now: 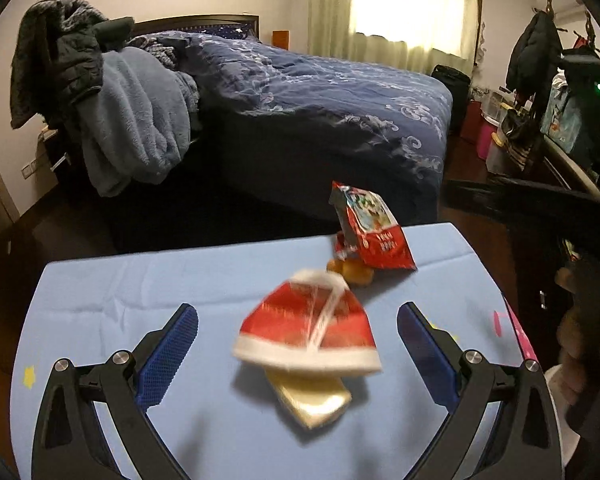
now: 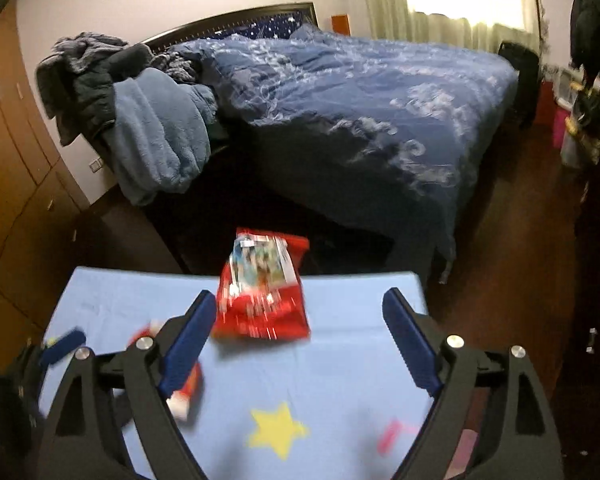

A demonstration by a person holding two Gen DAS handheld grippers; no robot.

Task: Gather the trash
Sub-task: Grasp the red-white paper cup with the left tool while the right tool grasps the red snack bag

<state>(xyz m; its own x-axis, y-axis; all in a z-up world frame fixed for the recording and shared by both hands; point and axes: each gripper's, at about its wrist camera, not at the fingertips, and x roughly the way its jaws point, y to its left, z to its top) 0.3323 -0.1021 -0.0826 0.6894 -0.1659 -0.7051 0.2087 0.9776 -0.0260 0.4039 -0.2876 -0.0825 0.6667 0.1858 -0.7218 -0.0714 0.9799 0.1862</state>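
Note:
A blurred red-and-white wrapper (image 1: 308,328) lies on the light blue table cover (image 1: 140,280), on top of a pale gold packet (image 1: 312,400). My left gripper (image 1: 298,340) is open, its blue pads wide on either side of the wrapper and not touching it. A red snack bag (image 1: 368,232) stands at the table's far edge, with small orange pieces (image 1: 352,272) in front of it. In the right wrist view my right gripper (image 2: 300,308) is open and empty. The red snack bag (image 2: 260,292) sits just beyond its fingertips, nearer the left finger. The red-and-white wrapper (image 2: 188,392) shows partly behind that finger.
A bed with a dark blue quilt (image 1: 320,100) stands beyond the table across a strip of dark floor. Clothes and a blue blanket (image 1: 132,120) are piled at the left. Cluttered shelves and hanging coats (image 1: 540,92) fill the right. A yellow star (image 2: 276,428) marks the cover.

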